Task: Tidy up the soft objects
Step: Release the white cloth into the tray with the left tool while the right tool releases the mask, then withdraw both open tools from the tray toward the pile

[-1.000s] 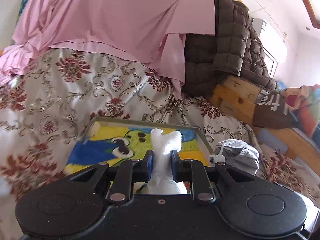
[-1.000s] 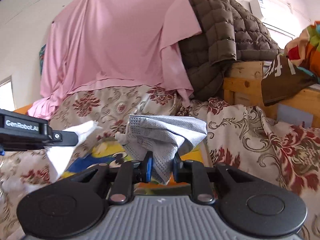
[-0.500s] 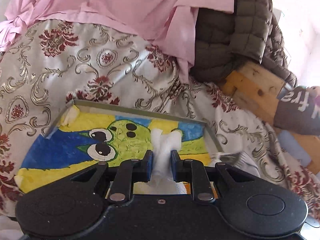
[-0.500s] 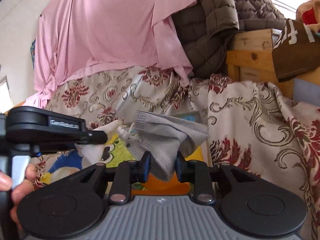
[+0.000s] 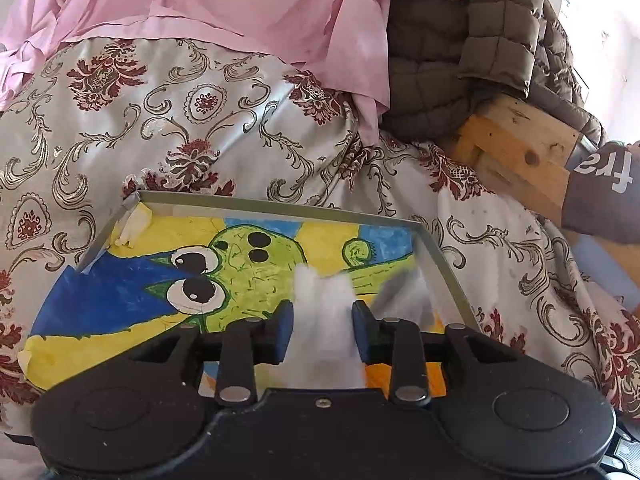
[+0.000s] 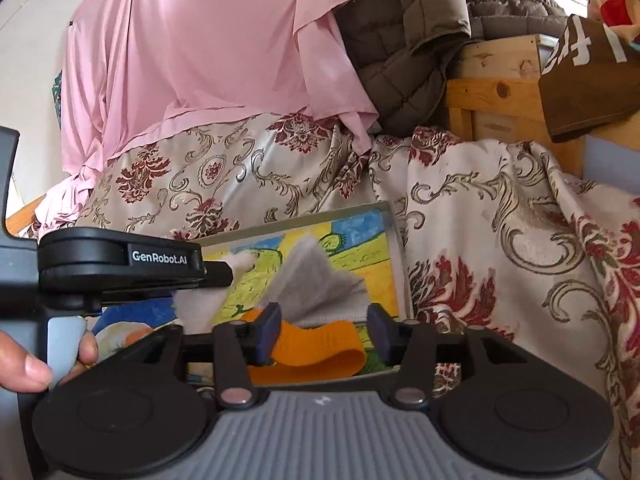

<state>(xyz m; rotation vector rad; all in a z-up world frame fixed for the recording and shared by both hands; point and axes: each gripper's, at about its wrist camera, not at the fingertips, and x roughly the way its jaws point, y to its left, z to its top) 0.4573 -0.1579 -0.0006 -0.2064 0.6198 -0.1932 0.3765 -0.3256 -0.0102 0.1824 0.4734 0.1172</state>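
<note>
Grippers, two, hand-held. Left gripper (image 5: 322, 334): jaws closed upon a white cloth (image 5: 324, 320), which stands upright between the blue pads above the tray; its black body also shows at the left of the right wrist view, with fingers of a hand (image 6: 28, 364) beneath it. Right gripper (image 6: 322, 330): jaws spread wide, gripping nothing; grey mask (image 6: 316, 280), blurred, lies loose just ahead of the pads, over the tray's right half, whether resting on it cannot be told. Orange band (image 6: 312, 350): flat on the tray floor, near edge, between the right pads. Tray (image 5: 440, 260): shallow, grey-rimmed, floor painted with a green cartoon creature on blue and yellow; a small pale scrap (image 5: 134, 226) sits in its far left corner. Bedspread (image 5: 180, 120): cream satin, dark red florals, beneath and around the tray. Beyond: pink sheet (image 5: 240, 4) draped above, brown quilted jacket (image 5: 460, 40) beside it to the right, over a wooden frame (image 5: 516, 152)
</note>
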